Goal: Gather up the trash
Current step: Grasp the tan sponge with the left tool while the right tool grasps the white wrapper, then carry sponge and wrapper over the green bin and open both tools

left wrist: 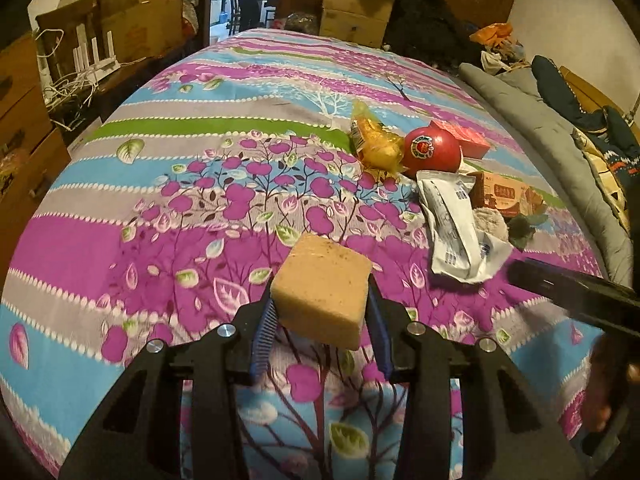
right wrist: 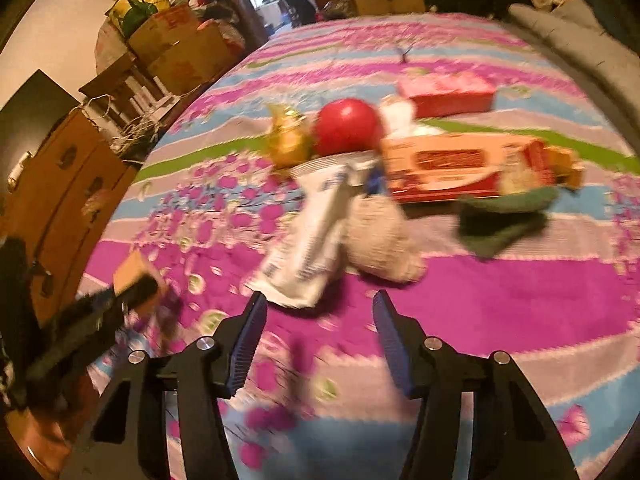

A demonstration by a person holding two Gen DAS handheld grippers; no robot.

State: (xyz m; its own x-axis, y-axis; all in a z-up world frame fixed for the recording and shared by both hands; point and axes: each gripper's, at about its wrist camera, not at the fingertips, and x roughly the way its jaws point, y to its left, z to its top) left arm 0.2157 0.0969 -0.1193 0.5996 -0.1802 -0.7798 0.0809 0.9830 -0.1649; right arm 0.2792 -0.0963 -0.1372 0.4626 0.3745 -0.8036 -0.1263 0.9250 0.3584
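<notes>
- The tan sponge block (left wrist: 322,294), speckled on top, sits clamped between the blue pads of the left hand-held gripper (left wrist: 322,320), raised over the floral bed sheet (left wrist: 160,220).
- The right hand-held gripper (right wrist: 320,332) hovers spread apart and empty, just short of the crumpled white wrapper (right wrist: 308,240).
- Beyond the wrapper lie a red apple (right wrist: 346,126) and an orange carton (right wrist: 460,168); their print is unreadable.

Tan sponge block (left wrist: 322,295) — tilted, gripper-pinched
</notes>
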